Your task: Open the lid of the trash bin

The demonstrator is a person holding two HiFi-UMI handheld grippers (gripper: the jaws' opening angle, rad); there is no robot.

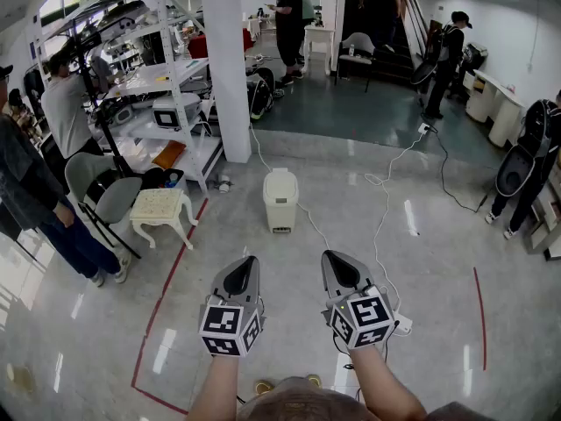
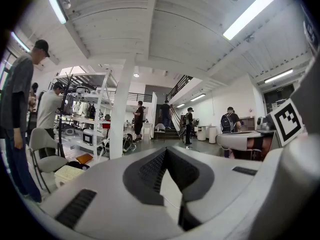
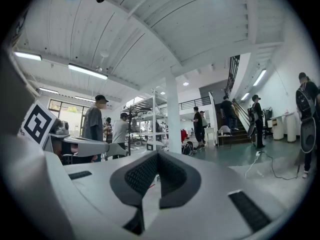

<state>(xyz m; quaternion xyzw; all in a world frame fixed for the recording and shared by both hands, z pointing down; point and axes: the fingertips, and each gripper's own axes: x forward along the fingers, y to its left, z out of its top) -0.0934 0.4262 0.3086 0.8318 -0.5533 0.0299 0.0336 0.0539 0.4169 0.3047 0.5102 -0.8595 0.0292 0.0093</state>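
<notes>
Nearest, the left claw (image 1: pixel 248 261) and the right claw (image 1: pixel 331 256) are held side by side over the glossy grey floor (image 1: pixel 438 270), each a smooth grey plastic wedge with a black ribbed lining and a black-and-white marker cube at its near end. In its own view, each claw's two halves taper to a point and are pressed together at the tips, leaving only a narrow triangular slit behind the tips. Nothing is pinched in either one.

A red tape line (image 1: pixel 171 274) runs across the floor on the left, and a thin white cable (image 1: pixel 383 209) snakes over it on the right.

Farther on, straight ahead and well apart from both claws, the trash bin (image 1: pixel 280 207) stands upright on the floor. It is a cream-white plastic box with rounded corners, and its domed lid (image 1: pixel 280 181) is down.

To its left are a small cream stool (image 1: pixel 159 205) with curved legs and a grey shell chair (image 1: pixel 110 193). Behind the bin rise a square white pillar (image 1: pixel 226 60) and a white metal shelf rack (image 1: pixel 166 77). People stand at the far left and far end of the room.
</notes>
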